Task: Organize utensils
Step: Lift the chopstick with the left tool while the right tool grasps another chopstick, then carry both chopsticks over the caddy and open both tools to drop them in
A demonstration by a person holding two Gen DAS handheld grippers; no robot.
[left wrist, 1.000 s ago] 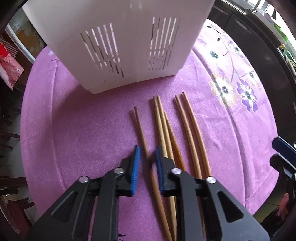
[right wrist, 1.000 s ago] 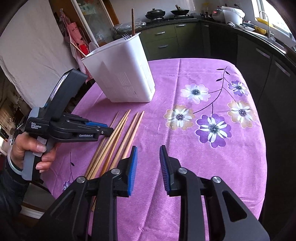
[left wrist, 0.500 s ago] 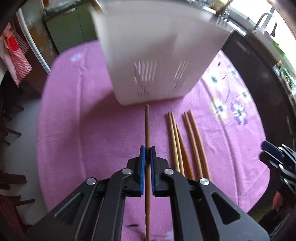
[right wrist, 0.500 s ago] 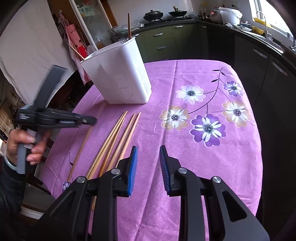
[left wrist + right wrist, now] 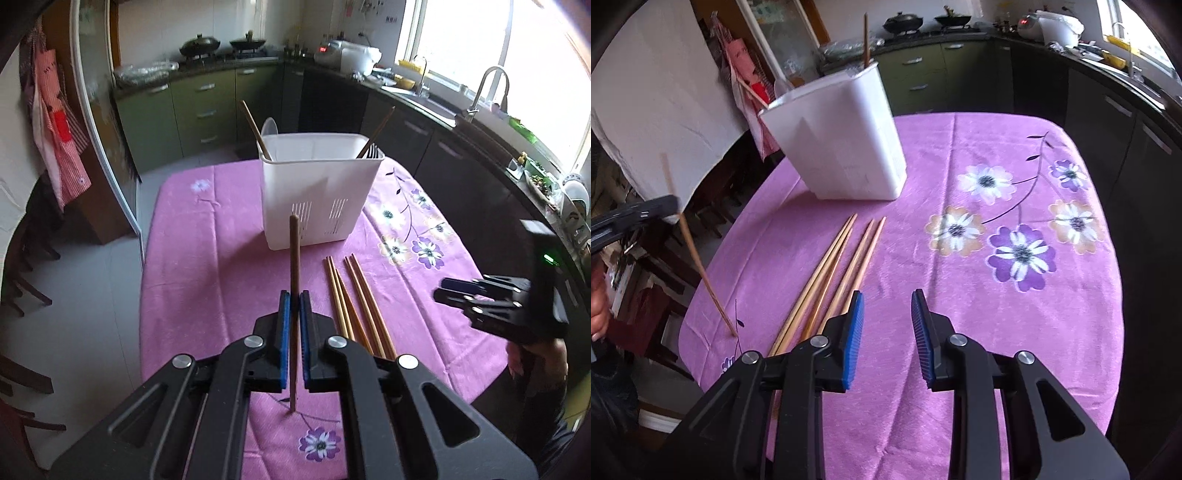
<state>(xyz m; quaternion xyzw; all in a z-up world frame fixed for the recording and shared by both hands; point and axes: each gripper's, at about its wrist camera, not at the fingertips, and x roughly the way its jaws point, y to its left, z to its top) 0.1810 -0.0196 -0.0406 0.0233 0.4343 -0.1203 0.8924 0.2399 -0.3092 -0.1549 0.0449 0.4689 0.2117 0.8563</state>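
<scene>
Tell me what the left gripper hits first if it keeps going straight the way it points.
Probably the white utensil holder: the left gripper, shut on a chopstick, aims at its slotted front wall. Depth is unclear; it might meet the purple tablecloth first.

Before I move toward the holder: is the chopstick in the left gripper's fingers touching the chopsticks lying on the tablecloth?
Apart. The right wrist view shows the held chopstick left of the lying chopsticks, bare tablecloth between them.

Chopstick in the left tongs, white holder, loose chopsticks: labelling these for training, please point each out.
chopstick in the left tongs (image 5: 294, 254), left wrist view, shaft above the pads
white holder (image 5: 317, 177), left wrist view, front wall
loose chopsticks (image 5: 827, 273), right wrist view, mid-shaft
</scene>
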